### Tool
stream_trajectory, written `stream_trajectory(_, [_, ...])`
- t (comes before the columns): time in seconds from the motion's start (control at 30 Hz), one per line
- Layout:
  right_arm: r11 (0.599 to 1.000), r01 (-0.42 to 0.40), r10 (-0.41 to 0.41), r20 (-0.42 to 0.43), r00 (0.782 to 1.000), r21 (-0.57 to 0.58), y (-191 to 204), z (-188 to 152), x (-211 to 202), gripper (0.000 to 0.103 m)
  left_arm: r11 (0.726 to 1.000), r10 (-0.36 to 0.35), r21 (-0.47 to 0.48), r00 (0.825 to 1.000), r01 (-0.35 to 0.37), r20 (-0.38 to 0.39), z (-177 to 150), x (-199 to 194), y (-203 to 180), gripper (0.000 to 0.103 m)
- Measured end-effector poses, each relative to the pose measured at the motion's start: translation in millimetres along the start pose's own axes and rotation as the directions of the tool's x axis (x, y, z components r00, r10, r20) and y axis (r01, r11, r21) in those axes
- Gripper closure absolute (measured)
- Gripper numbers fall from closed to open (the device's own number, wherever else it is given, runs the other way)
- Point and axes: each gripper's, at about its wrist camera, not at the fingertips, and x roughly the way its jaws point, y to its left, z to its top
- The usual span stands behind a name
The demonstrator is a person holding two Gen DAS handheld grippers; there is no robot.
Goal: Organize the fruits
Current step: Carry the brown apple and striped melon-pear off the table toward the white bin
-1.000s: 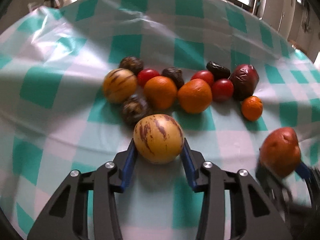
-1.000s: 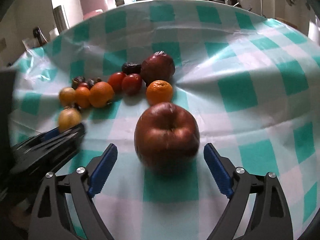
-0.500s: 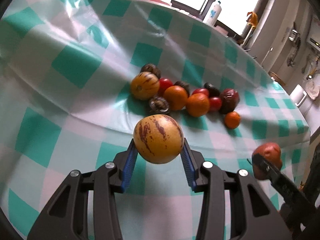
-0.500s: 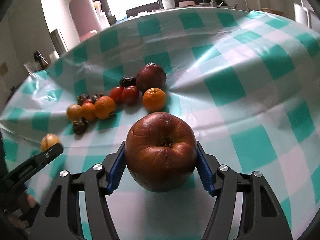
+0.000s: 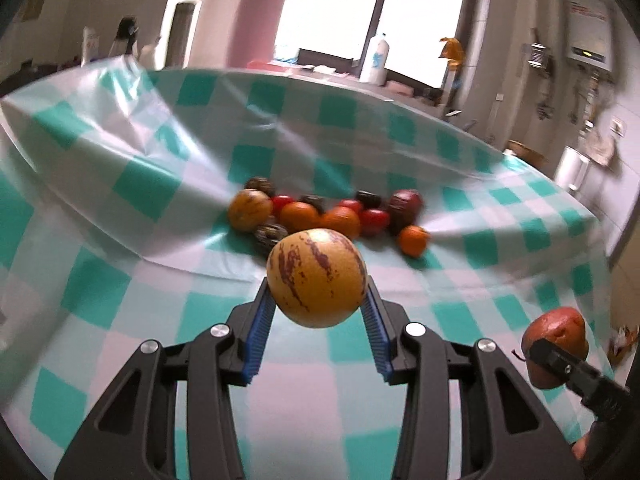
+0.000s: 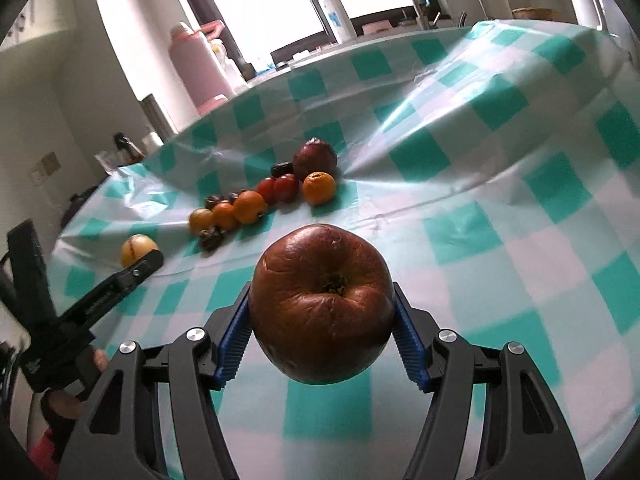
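left tongs (image 5: 318,308) gripping melon (image 5: 316,278) — right tongs (image 6: 322,334), apple (image 6: 324,304)

We see the melon (image 5: 316,278) covering part of the fruit pile (image 5: 332,216) behind it, and the pile's dark pieces blur together. The apple (image 6: 323,304) hides the right gripper's pads (image 6: 234,338) where they meet it. The frame edge crops a hand (image 6: 64,400) at lower left
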Motion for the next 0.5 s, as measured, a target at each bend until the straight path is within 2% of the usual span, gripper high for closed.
stream_trajectory(0.13, [1.000, 0.026, -0.026, 0.041, 0.999, -0.014, -21, -20, -53, 0.040, 0.993, -0.078, 0.094, 0.997, 0.075, 0.021, -19, -25, -39, 0.060])
stream_trajectory(0.23, [0.998, 0.060, -0.059, 0.075, 0.995, -0.010, -39, -33, -87, 0.040, 0.972, -0.156, 0.181, 0.988, 0.151, 0.016, -35, -42, -77, 0.059])
stream_trajectory(0.33, [0.994, 0.105, -0.102, 0.114, 0.988, -0.016, -59, -49, -124, 0.040, 0.936, -0.241, 0.259, 0.970, 0.240, -0.026, -52, -54, -113, 0.059])
stream_trajectory(0.4, [0.991, 0.135, -0.134, 0.127, 0.983, -0.004, -76, -60, -147, 0.040, 0.902, -0.292, 0.315, 0.954, 0.297, -0.063, -64, -63, -139, 0.059])
stream_trajectory(0.5, [0.977, 0.211, -0.211, 0.129, 0.969, 0.014, -102, -77, -174, 0.040, 0.829, -0.366, 0.409, 0.923, 0.383, -0.121, -84, -76, -179, 0.059])
